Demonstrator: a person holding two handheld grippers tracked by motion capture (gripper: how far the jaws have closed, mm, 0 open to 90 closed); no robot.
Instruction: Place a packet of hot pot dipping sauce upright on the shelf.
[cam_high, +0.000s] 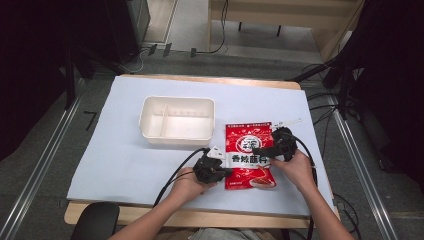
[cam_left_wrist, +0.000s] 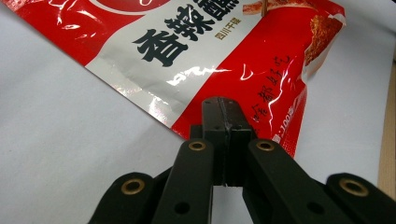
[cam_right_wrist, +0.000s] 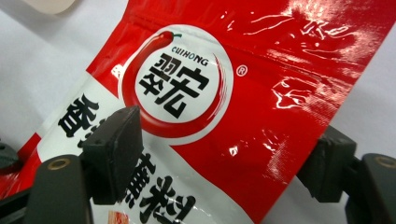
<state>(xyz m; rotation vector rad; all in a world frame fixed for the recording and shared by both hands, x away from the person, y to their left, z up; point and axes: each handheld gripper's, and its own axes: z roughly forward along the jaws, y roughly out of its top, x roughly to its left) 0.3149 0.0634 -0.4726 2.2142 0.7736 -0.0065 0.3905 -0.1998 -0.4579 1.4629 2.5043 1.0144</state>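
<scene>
Overhead, the room is the largest thing in sight: a grey floor (cam_high: 45, 165) with metal rails running along both sides, dark curtains at the left and right edges, and cables trailing across the floor behind the worktop (cam_high: 200, 218). A pale wooden piece of furniture (cam_high: 285, 15) stands at the back. The worktop is light wood, and a white sheet (cam_high: 115, 160) covers nearly all of its top, leaving a strip of wood bare along the near and far edges.

On the sheet, a little left of centre and towards the far side, sits a white rectangular tray (cam_high: 177, 136) with an inner divider that splits it into compartments. Just to its right and nearer the person lies the red pouch (cam_high: 248, 150), flat on the sheet, glossy, with a white band of black characters and a round logo.

The person's forearms come in from the near edge. The left gripper (cam_high: 225, 171) rests at the pouch's left edge, near its lower part; in the left gripper view its jaws are pressed together, tips over the red margin of the pouch, and whether they pinch the film I cannot tell. The right gripper (cam_right_wrist: 219, 154) lies over the pouch's right side, its jaws spread wide to either side of the pouch without pressing on it.
</scene>
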